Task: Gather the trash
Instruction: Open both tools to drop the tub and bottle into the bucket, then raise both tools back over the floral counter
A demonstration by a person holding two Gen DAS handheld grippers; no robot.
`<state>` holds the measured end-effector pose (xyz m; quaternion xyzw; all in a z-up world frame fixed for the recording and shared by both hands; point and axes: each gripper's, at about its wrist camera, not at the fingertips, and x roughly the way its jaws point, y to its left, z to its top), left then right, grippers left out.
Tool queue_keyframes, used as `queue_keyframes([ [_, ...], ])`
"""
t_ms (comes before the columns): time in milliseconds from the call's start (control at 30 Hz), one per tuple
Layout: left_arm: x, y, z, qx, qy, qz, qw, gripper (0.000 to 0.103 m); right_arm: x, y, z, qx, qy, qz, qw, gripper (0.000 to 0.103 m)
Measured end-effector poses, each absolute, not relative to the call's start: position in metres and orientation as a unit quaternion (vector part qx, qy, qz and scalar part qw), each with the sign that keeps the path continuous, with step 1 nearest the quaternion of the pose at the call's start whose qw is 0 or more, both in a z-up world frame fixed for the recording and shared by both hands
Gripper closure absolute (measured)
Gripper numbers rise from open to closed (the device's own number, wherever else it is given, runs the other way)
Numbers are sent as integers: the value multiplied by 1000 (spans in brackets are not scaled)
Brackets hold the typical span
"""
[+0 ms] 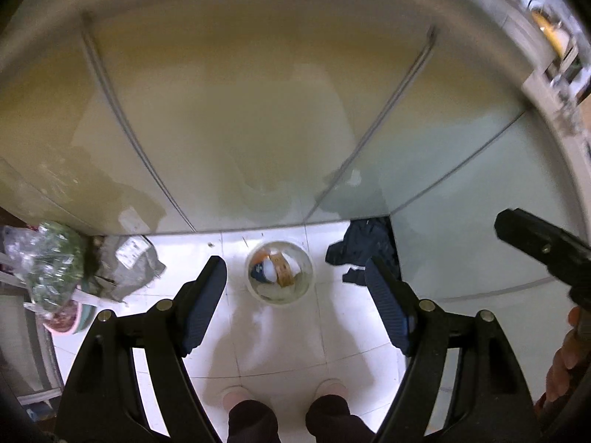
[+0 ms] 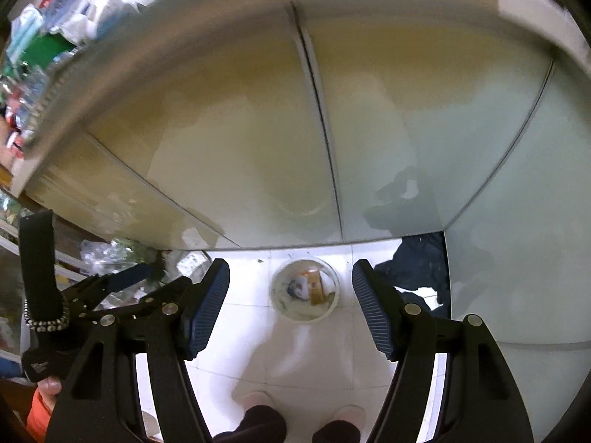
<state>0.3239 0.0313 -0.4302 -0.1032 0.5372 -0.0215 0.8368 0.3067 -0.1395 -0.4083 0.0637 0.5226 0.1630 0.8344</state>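
Both grippers held high over a white trash bin on tiled floor, cabinet fronts beyond.

Left gripper (image 1: 295, 291) has its fingers spread wide with nothing between them; right gripper (image 2: 291, 302) likewise. The trash bin (image 1: 279, 274) (image 2: 305, 289) stands upright on the white tile floor (image 1: 280, 347), mouth up toward the cameras, near the pale cabinet doors (image 1: 229, 129). Inside it an orange-brown carton lies with its long axis running roughly toward the cabinets, beside white and blue scraps. Dark cloth (image 1: 364, 247) lies right of the bin; a grey bag (image 1: 129, 265) lies left.
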Motion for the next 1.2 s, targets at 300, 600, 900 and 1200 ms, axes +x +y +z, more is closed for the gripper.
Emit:
queue_keyframes([
  [300,284,65,-239,-95,442,-21,892,26,272,-116,-266,52,473,169,863,38],
  [600,239,106,-85,-72,320,-29,944,26,231,-94,-128,47,369,157,915,33],
  [900,233,121,-23,-46,244,-27,968,10,216,-84,-58,46,266,143,952,26],
  [1200,305,110,-21,-49,226,13,973,6,265,-94,-44,41,212,143,966,13],
])
